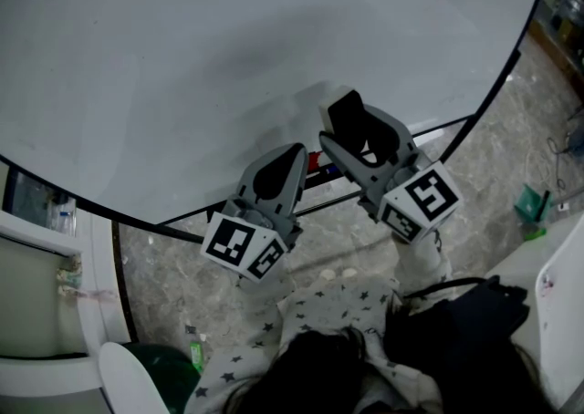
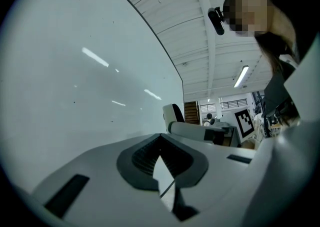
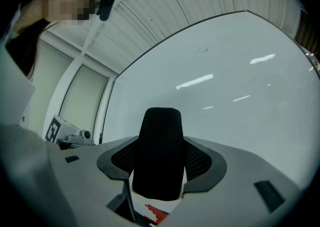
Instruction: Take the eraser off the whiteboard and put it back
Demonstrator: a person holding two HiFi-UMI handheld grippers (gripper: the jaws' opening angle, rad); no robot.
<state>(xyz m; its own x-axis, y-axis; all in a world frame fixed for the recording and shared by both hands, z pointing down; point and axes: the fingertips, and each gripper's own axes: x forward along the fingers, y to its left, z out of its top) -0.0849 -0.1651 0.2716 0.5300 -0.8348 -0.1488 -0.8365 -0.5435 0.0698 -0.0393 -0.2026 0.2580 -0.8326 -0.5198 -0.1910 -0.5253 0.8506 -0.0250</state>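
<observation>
Standing between the jaws of the right hand-held gripper point(image 1: 349, 118), one black eraser point(image 3: 160, 151) was pinched on both sides, near the single whiteboard point(image 1: 228, 38); contact could not be told. The left hand-held gripper point(image 1: 290, 153), jaws pressed together and empty, lay just beside. Bare board spread wide above; its dark lower edge ran beneath both.

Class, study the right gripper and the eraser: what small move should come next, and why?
Probably ease the right gripper forward until the eraser sits flat on the whiteboard, then open. Its jaws are clamped on the eraser just before the board; whether they touch is unclear. The left gripper is shut, empty.
</observation>
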